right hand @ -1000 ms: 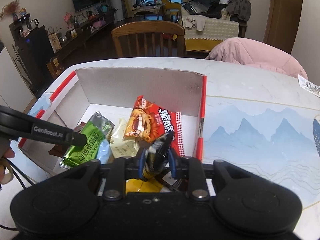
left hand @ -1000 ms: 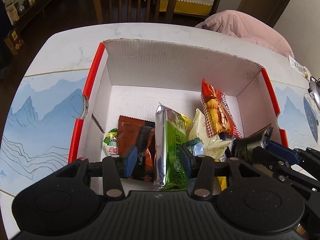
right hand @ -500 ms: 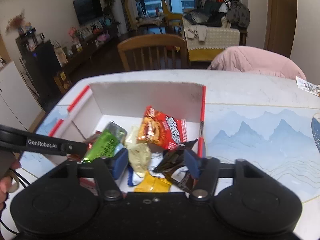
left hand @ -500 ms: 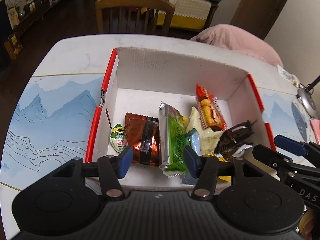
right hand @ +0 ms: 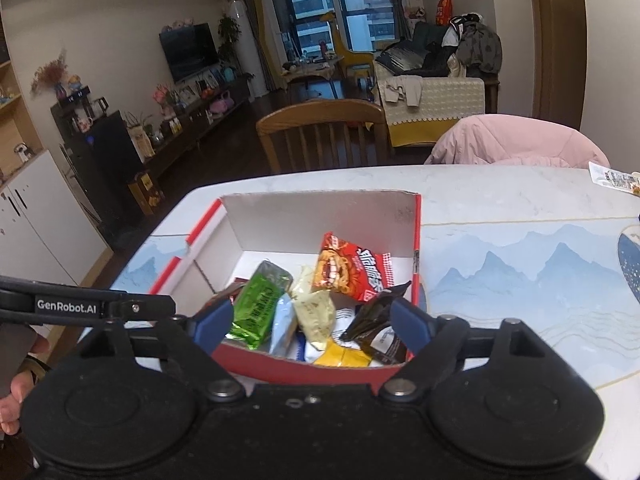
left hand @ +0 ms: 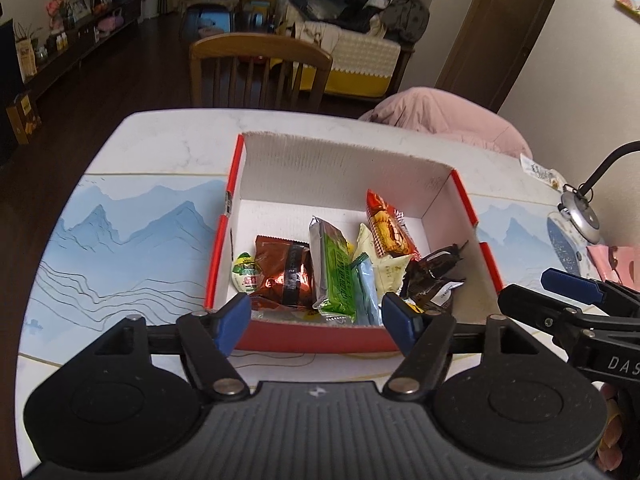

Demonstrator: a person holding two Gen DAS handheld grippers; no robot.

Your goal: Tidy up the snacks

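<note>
A red and white cardboard box [left hand: 340, 164] [right hand: 312, 216] stands on the table and holds several snack packs. Among them are a green pack [left hand: 336, 268] [right hand: 260, 304], a brown foil pack [left hand: 286, 274], a red pack [left hand: 388, 226] [right hand: 352, 268], a pale pack [right hand: 316, 308] and a dark brown pack [left hand: 434, 276] [right hand: 380, 328] at the box's right side. My left gripper [left hand: 316, 318] is open and empty, above the box's near wall. My right gripper [right hand: 312, 326] is open and empty, near the box's front right corner; it also shows in the left wrist view [left hand: 572, 292].
The table [left hand: 168, 136] carries a blue mountain-print mat [left hand: 120, 240] [right hand: 520, 268]. A wooden chair [left hand: 260, 72] and a pink jacket [left hand: 440, 120] stand behind the table. A small lamp base [left hand: 580, 216] and papers [left hand: 540, 168] lie at the right.
My right gripper opened and let the dark brown pack drop into the box's right side. Both grippers pulled back and up from the box.
</note>
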